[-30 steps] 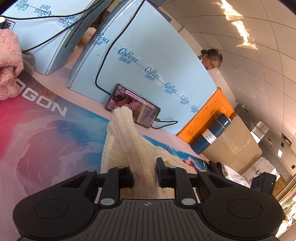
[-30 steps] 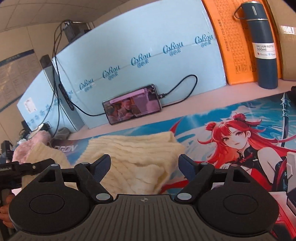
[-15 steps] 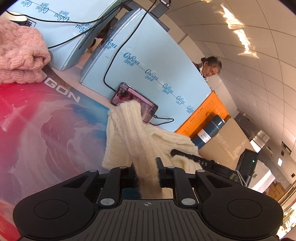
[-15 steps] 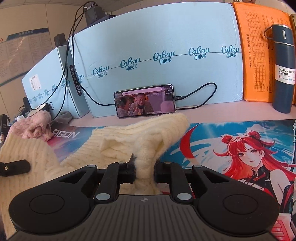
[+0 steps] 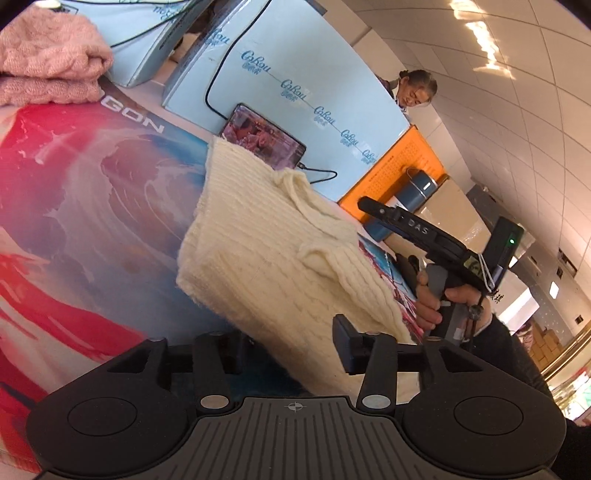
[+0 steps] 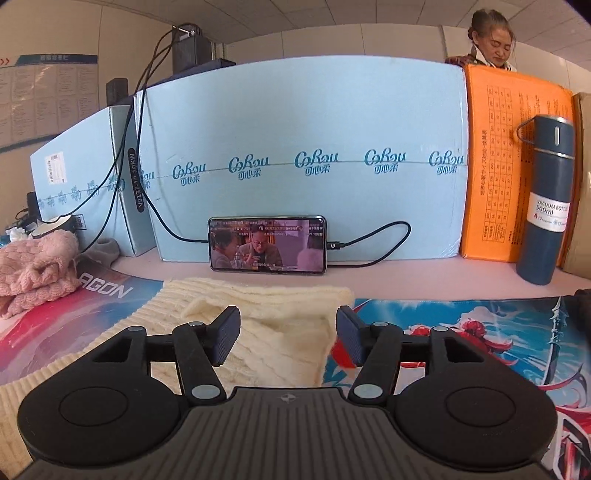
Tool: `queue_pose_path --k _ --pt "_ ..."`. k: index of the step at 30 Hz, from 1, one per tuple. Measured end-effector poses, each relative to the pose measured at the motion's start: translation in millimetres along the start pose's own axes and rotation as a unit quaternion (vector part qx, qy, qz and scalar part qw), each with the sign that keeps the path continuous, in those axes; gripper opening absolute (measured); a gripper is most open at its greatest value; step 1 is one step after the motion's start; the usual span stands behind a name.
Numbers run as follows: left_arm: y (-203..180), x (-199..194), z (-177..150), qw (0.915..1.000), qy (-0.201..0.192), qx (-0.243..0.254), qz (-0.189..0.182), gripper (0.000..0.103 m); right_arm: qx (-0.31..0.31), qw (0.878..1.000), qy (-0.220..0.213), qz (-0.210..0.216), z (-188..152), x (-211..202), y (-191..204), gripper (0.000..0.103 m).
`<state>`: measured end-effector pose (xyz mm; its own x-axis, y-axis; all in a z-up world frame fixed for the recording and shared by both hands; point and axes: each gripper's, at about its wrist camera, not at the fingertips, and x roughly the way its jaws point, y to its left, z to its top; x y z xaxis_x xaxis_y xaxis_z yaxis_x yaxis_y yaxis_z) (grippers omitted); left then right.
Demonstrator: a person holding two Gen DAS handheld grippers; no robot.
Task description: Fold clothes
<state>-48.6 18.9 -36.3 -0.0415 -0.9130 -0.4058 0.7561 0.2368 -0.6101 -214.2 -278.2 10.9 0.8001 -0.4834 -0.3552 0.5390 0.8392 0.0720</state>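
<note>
A cream knit sweater lies folded on the printed desk mat; it also shows in the right wrist view. My left gripper is open, its fingers either side of the sweater's near edge. My right gripper is open just above the sweater's right part. The right gripper and the hand holding it show in the left wrist view, beside the sweater's right edge.
A folded pink knit lies at the mat's left. A phone playing video leans on blue boxes at the back, with a cable. A blue vacuum bottle and orange sheet stand back right. A woman is behind.
Both grippers were shut on sweater parts half a second ago; both have opened and let go. The sweater now lies flat and folded on the mat.
</note>
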Motion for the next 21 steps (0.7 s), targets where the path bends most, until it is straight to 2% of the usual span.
queue_pose_path --k 2,4,6,7,8,9,10,11,14,16,19,20,21 --pt "0.5 -14.8 4.8 0.998 -0.037 0.016 0.05 0.079 -0.007 1.0 -0.016 0.026 -1.6 -26.7 3.5 0.069" --pt "3.8 -21.4 11.7 0.9947 -0.055 0.025 0.083 0.079 -0.005 0.998 -0.015 0.063 -5.9 -49.1 8.3 0.071" --pt "7.7 -19.5 16.2 0.9941 -0.05 0.022 0.094 0.079 0.009 0.994 0.003 0.111 -13.3 -63.5 12.8 0.08" --pt "7.3 -16.5 15.8 0.9944 -0.044 0.026 0.093 0.079 0.019 0.99 0.016 0.141 -18.5 -68.1 16.6 0.081" --pt "6.8 -13.4 15.3 0.9946 -0.037 0.031 0.092 0.077 0.025 0.986 0.028 0.165 -23.9 -70.9 20.5 0.081" --pt "5.5 -10.0 12.5 0.9944 -0.033 0.038 0.093 0.07 0.032 0.981 0.04 0.188 -29.2 -73.6 24.4 0.081" --pt "4.2 -6.7 10.6 0.9942 -0.028 0.044 0.094 0.058 0.034 0.976 0.052 0.208 -34.4 -75.9 28.7 0.081" --pt "2.4 -4.1 8.2 0.9931 -0.022 0.052 0.102 0.035 0.025 0.974 0.062 0.218 -39.1 -77.1 33.5 0.081" --pt "-5.0 -3.8 2.0 0.9894 -0.019 0.085 0.117 0.018 -0.004 0.975 0.084 0.208 -47.4 -77.2 44.1 0.081" --pt "-6.7 -6.0 -1.9 0.9917 -0.005 0.087 0.095 0.017 -0.026 0.977 0.092 0.19 -50.0 -78.1 48.8 0.078" --pt "-14.4 -6.1 -7.6 0.9923 0.023 0.11 0.052 0.018 -0.073 0.986 0.086 0.124 -54.6 -77.8 52.8 0.053" --pt "-18.3 -5.4 -9.6 0.9917 0.032 0.12 0.034 0.018 -0.079 0.988 0.086 0.105 -56.7 -75.8 51.9 0.04" --pt "-21.7 -4.8 -10.5 0.9911 0.035 0.125 0.03 0.021 -0.083 0.989 0.087 0.089 -58.6 -73.7 50.4 0.033"
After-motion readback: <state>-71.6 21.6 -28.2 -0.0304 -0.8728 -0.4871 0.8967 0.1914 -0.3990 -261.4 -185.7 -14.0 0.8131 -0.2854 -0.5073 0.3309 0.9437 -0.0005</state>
